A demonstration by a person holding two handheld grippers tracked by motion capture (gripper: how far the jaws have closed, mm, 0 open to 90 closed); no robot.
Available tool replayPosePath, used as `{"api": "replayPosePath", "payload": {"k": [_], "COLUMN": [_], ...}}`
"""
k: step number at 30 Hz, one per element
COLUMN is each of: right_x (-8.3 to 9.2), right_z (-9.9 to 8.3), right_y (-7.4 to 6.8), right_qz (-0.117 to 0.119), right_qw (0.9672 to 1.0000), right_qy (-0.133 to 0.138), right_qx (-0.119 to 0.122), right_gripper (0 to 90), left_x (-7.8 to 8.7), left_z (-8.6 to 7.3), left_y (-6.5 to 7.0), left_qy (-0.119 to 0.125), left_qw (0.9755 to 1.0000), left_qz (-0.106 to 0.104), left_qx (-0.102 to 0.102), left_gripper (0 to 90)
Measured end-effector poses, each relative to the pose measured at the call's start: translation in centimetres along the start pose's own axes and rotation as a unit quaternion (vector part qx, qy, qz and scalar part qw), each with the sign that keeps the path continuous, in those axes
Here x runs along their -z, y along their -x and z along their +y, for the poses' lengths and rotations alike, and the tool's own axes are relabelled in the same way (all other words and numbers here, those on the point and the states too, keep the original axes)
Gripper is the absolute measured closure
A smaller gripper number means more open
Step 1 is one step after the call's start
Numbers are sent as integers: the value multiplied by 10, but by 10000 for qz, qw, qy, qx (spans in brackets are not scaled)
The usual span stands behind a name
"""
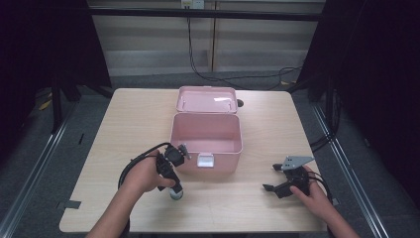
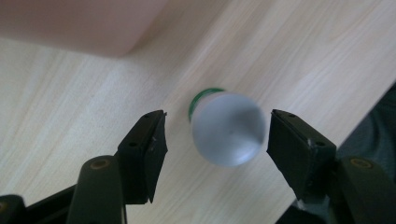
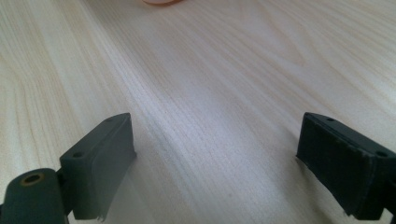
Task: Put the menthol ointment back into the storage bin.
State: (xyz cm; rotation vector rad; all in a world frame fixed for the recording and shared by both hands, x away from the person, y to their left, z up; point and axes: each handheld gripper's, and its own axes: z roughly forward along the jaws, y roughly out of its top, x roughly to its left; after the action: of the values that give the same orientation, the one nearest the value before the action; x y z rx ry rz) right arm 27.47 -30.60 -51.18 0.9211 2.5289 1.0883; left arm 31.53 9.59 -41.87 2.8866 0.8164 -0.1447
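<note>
The left gripper (image 2: 217, 135) points down at the wooden table (image 1: 129, 124), its black jaws parted on either side of a small frosted bottle (image 2: 228, 133) with a green band near its far end. Neither pad (image 2: 152, 154) presses on the bottle: a gap shows on the left side, and the right pad stands just beside it. Seen from the high view, the left gripper (image 1: 174, 184) sits in the person's left hand (image 1: 143, 176), a black cable looping back from it, and the bottle (image 1: 177, 193) rests on the table just under the jaw tips, near the front left corner of a pink box (image 1: 206, 136). The box stands mid-table, empty inside, with its lid (image 1: 207, 99) thrown back behind it and a pale latch at its front wall. Well apart on the right, the right gripper (image 1: 271, 181) rests low near the table's edge in the right hand (image 1: 309, 193), a grey plate on top. In its own view the right gripper (image 3: 215, 158) holds its jaws wide apart over bare wood, nothing between them.
</note>
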Motion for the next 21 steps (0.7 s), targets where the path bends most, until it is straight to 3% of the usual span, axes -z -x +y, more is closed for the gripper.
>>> {"api": "replayPosePath", "payload": {"k": [6,9,12,18,21], "right_x": [0,0,0,0,0], "right_z": [0,0,0,0,0], "right_y": [0,0,0,0,0], "right_qz": [1,1,0,1,-7], "right_qw": [10000,10000,10000,10000,10000], "right_qy": [-1,1,2,2,18], "right_qx": [2,4,3,0,6], "right_gripper": [104,104,104,104,104], "left_x": [-14,-20,-19,2,25], "left_z": [2,4,5,7,9], "left_y": [4,5,6,7,8], "left_qy": [-199,-256,-312,-274,-267], "left_qw": [9997,9996,9994,9992,9985], "left_qz": [-98,-106,-110,-259,-364], "left_qx": [-50,22,74,135,295], "left_gripper": [400,497,501,502,502]}}
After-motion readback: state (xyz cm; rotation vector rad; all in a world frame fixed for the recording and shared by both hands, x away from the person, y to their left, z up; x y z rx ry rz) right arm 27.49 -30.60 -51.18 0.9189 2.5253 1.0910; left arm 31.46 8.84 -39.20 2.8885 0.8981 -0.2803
